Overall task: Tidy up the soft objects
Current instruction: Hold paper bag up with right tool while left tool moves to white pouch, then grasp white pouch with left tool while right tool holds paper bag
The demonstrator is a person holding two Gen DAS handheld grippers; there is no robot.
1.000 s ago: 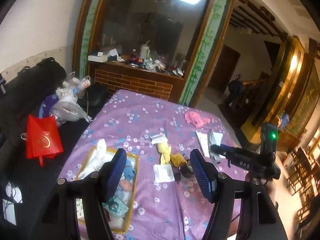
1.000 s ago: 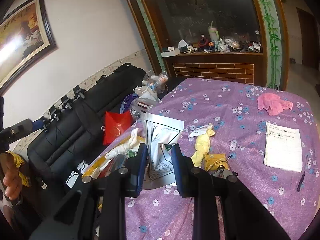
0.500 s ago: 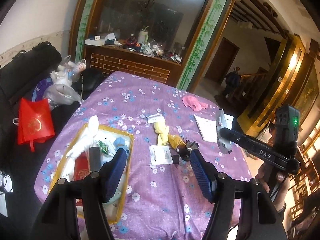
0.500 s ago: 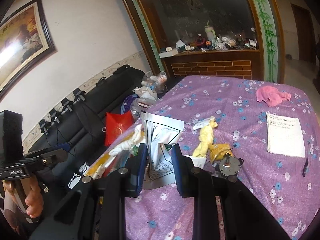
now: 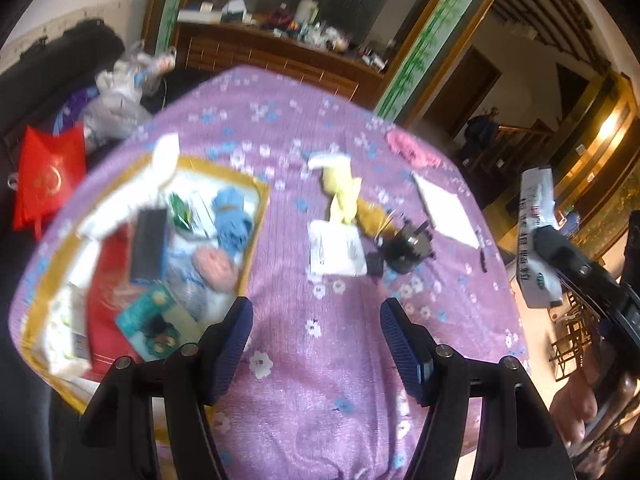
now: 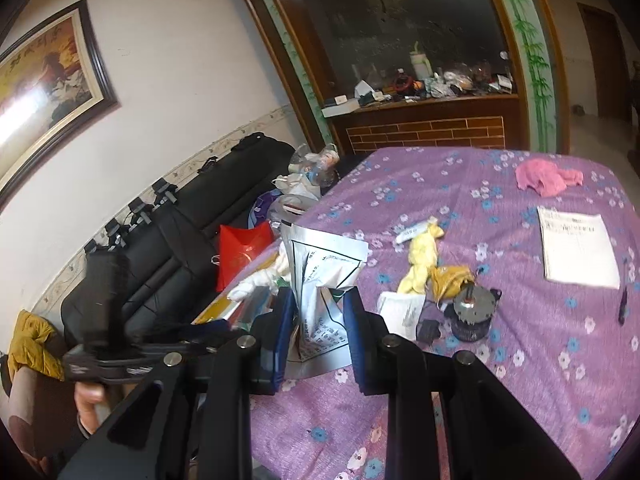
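The right gripper clamps an upright silver foil pouch just right of the yellow-rimmed tray of soft items, while the left gripper hangs empty, jaws apart, beside that tray.

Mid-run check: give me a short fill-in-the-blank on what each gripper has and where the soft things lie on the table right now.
1. The right gripper is shut on a silver ____.
2. The left gripper has ____ between its open fingers.
3. The pink cloth lies at the far side of the table, beyond the white ____.
4. The yellow cloth lies on the purple ____, outside the gold-edged tray.

Missing words: pouch; nothing; booklet; tablecloth
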